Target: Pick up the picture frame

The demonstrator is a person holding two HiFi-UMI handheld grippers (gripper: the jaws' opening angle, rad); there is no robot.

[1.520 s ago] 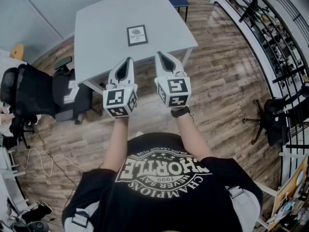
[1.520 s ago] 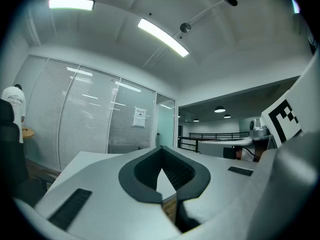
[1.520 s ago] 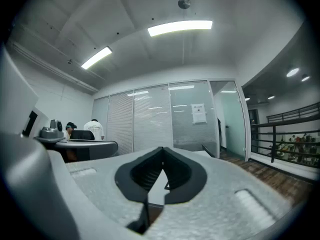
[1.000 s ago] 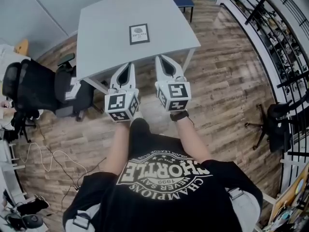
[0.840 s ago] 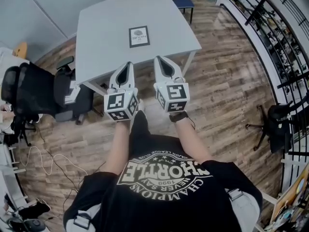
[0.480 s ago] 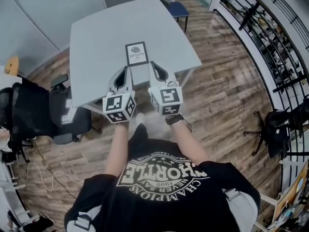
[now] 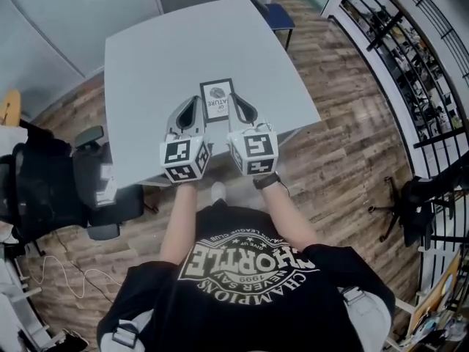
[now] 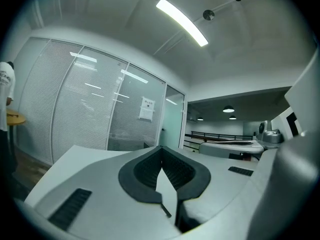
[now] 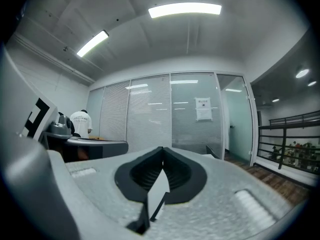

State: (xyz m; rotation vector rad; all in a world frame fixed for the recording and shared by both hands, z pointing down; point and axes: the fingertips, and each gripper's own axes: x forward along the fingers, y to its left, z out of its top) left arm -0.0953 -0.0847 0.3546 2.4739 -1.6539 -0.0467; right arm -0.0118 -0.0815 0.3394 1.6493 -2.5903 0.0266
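The picture frame [image 7: 218,100], black-edged with a white print, lies flat near the middle of the grey table [image 7: 146,64] in the head view. My left gripper [image 7: 196,98] hovers just left of the frame and my right gripper [image 7: 235,97] just right of it, both pointing level across the table. Each gripper is shut, with nothing held. In the left gripper view the dark pads [image 8: 150,169] meet at the tip [image 8: 161,149]. The right gripper view shows the same, with the tips [image 9: 162,149] together. Neither gripper view shows the frame.
A black office chair [image 7: 44,189] stands left of the table and a blue seat [image 7: 278,13] at its far corner. A railing [image 7: 410,57] and another chair [image 7: 418,200] are at the right. Glass partitions [image 9: 150,119] lie ahead; a person in white [image 9: 80,124] stands far off.
The person has walked up to the table. Both grippers have travelled forward from over the floor to over the tabletop and now flank the frame. Both stayed shut.
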